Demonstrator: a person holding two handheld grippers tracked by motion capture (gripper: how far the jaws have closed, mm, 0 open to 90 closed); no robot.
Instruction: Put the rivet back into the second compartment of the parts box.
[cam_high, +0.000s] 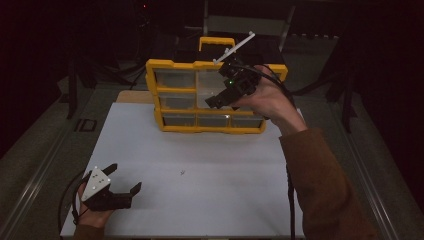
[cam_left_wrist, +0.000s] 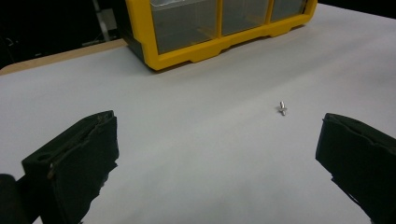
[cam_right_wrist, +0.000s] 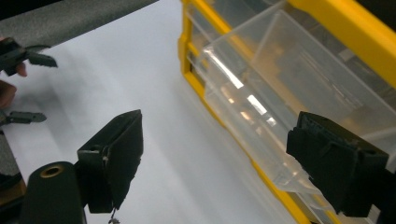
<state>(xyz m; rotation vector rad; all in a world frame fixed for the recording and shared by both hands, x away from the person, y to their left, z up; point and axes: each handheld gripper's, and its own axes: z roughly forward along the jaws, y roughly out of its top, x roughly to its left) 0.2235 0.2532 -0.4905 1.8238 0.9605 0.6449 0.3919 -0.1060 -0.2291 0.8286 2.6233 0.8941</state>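
Note:
A yellow organizer (cam_high: 172, 64) with clear drawers stands at the back of the white table (cam_high: 235, 200). My right gripper (cam_high: 220, 101) is held up in front of its middle drawers, jaws open. In the right gripper view the open gripper (cam_right_wrist: 217, 135) faces a clear drawer (cam_right_wrist: 280, 79) that sticks out of the yellow frame (cam_right_wrist: 336, 21), with the right jaw close in front of it. My left gripper (cam_high: 125, 177) rests open at the table's near left corner. In the left gripper view a small metal screw (cam_left_wrist: 282, 108) lies on the table ahead of the open gripper (cam_left_wrist: 217, 140); the screw (cam_high: 182, 172) lies mid-table.
A yellow handle (cam_high: 216, 42) rises behind the organizer (cam_left_wrist: 187, 51). A wooden board edge (cam_high: 132, 96) shows at the table's back left. Dark floor and stands surround the table. The person's other hand and left gripper (cam_right_wrist: 23, 56) show far off in the right gripper view.

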